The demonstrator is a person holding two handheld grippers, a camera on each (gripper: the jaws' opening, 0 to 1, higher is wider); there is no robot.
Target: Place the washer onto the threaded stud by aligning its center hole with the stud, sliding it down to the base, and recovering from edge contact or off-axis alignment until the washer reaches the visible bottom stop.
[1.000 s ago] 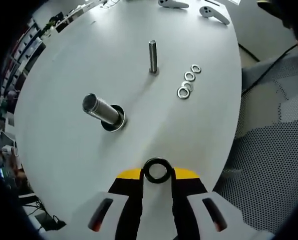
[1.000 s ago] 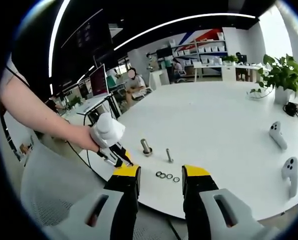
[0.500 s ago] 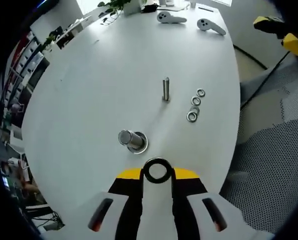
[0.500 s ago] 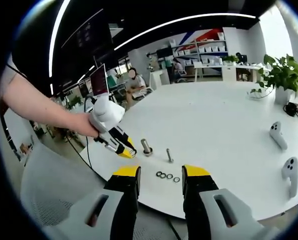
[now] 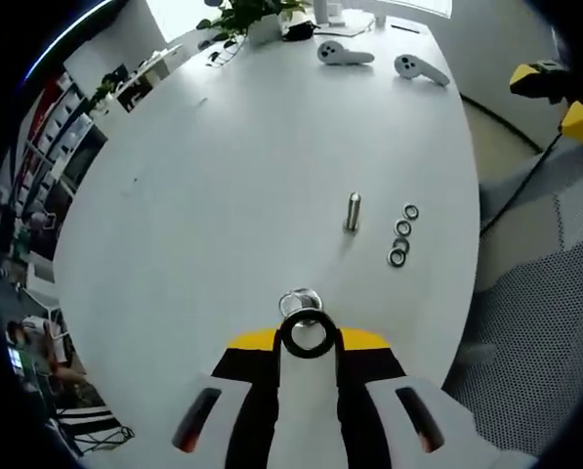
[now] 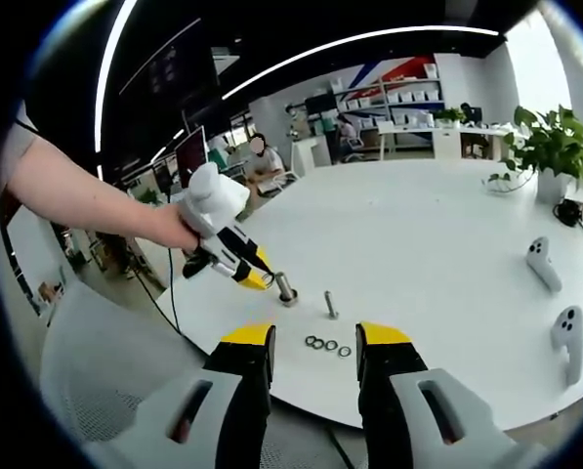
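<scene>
Closer now, the left gripper [image 5: 309,337] pinches the washer [image 5: 308,335] just above the big stud [image 5: 300,301] on the table [image 5: 223,176]. Judging by this, level the ring over the stud's axis before lowering. No containers are visible. Idle, the right gripper [image 6: 312,344] hangs spread apart.

On the tabletop [image 5: 223,176], a thin stud [image 5: 353,211] stands at two o'clock from the thick bolt [image 5: 299,300], loose washers [image 5: 402,234] lying just right
</scene>
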